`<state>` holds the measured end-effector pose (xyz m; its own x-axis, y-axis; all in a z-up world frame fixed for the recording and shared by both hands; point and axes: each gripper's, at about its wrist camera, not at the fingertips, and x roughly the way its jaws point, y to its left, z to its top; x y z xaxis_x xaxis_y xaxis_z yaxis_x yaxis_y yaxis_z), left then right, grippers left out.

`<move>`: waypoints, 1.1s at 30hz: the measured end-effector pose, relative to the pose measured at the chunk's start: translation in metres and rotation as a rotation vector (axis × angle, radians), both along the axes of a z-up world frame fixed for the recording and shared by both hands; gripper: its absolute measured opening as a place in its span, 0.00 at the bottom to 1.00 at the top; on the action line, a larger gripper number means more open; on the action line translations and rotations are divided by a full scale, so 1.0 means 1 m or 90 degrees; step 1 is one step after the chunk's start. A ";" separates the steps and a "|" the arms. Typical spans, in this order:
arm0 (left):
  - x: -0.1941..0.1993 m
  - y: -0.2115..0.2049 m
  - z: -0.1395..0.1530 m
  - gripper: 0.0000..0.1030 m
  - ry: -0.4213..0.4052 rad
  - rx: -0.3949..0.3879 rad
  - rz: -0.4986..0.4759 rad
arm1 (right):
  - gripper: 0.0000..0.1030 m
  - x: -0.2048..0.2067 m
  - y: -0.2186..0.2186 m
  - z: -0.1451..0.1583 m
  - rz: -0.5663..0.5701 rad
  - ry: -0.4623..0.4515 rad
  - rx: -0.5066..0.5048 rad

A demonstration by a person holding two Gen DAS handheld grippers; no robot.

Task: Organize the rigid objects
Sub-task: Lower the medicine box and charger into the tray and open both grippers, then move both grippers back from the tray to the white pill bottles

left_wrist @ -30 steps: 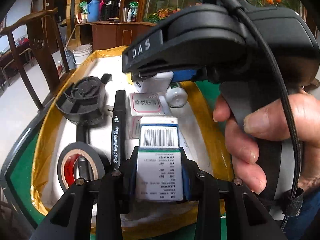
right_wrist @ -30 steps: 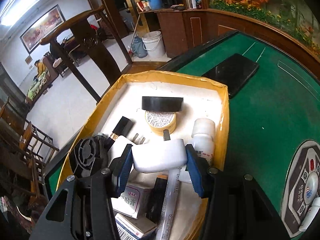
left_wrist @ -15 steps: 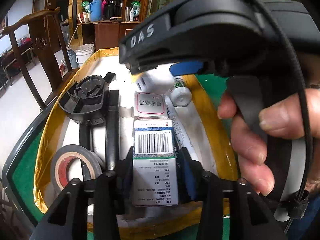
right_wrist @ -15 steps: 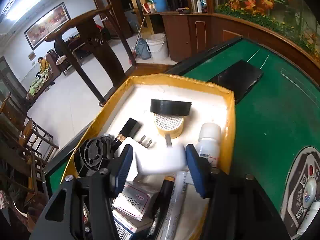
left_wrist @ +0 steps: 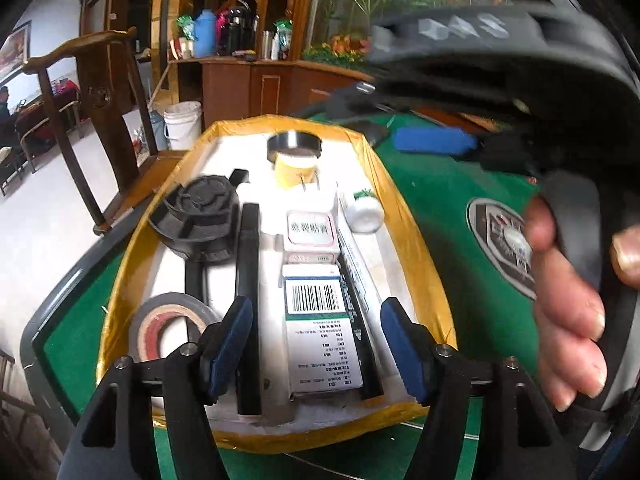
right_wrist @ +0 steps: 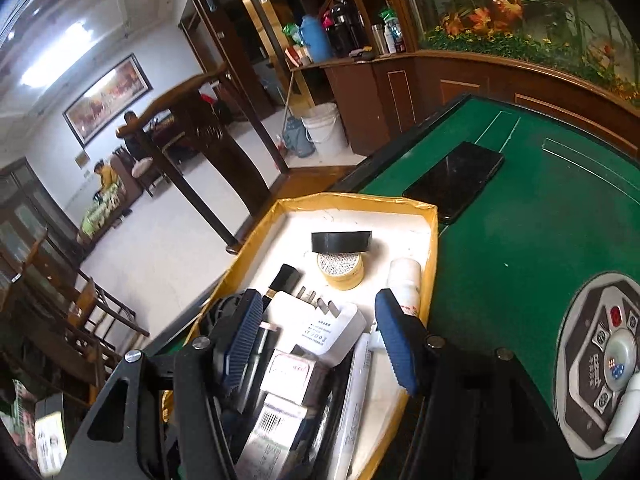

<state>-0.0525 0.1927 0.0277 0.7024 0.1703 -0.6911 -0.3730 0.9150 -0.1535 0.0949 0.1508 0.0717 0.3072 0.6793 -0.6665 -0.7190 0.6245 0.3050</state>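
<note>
A yellow-rimmed tray (left_wrist: 420, 240) on the green table holds several objects. My left gripper (left_wrist: 316, 340) is open, its pads either side of a barcoded medicine box (left_wrist: 320, 328) that lies in the tray. My right gripper (right_wrist: 320, 336) is open above a white plug adapter (right_wrist: 320, 328) that rests in the tray (right_wrist: 434, 248) on other items. A pink-labelled box (left_wrist: 310, 232), a black marker (left_wrist: 248, 280), a white bottle (left_wrist: 364, 212) and a black fan part (left_wrist: 200, 212) lie in the tray too.
A grey tape roll (left_wrist: 168, 324), a black tape roll (right_wrist: 342, 242) on a yellow tin (right_wrist: 340, 270) sit in the tray. A black phone (right_wrist: 456, 180) and a round control panel (right_wrist: 600, 368) lie on the green felt. A wooden chair (left_wrist: 100, 120) stands left.
Both grippers opened. The left let go of the barcoded box, the right let go of the white adapter, and both pulled back and up from the tray.
</note>
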 end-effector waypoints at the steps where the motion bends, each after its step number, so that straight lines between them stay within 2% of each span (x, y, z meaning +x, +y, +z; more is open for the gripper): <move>1: -0.001 -0.001 0.003 0.68 -0.005 0.002 0.001 | 0.57 -0.001 -0.008 0.002 -0.004 0.002 0.011; 8: -0.012 -0.030 0.024 0.71 -0.047 0.040 -0.026 | 0.57 0.002 -0.068 0.010 -0.052 0.026 0.065; 11: -0.014 -0.054 0.027 0.71 -0.065 0.055 -0.061 | 0.57 0.007 -0.102 0.007 -0.085 0.035 0.071; 15: -0.016 -0.093 0.019 0.72 -0.061 0.072 -0.131 | 0.57 0.014 -0.151 0.006 -0.140 0.041 0.076; 17: -0.013 -0.111 0.010 0.72 -0.041 0.071 -0.171 | 0.57 0.018 -0.184 0.006 -0.186 0.028 0.076; 21: -0.009 -0.126 -0.004 0.72 -0.012 0.052 -0.203 | 0.57 0.034 -0.247 0.005 -0.299 -0.007 0.048; 23: -0.008 -0.134 -0.008 0.72 0.007 0.064 -0.214 | 0.56 0.047 -0.281 0.001 -0.359 -0.009 0.052; 26: -0.008 -0.134 -0.007 0.73 0.000 0.066 -0.210 | 0.56 0.069 -0.318 -0.014 -0.420 0.011 0.047; 29: -0.006 -0.134 -0.010 0.73 0.013 0.061 -0.213 | 0.56 0.083 -0.337 -0.029 -0.463 0.031 0.034; 33: -0.005 -0.134 -0.014 0.73 0.019 0.056 -0.217 | 0.56 0.089 -0.330 -0.046 -0.430 0.037 -0.008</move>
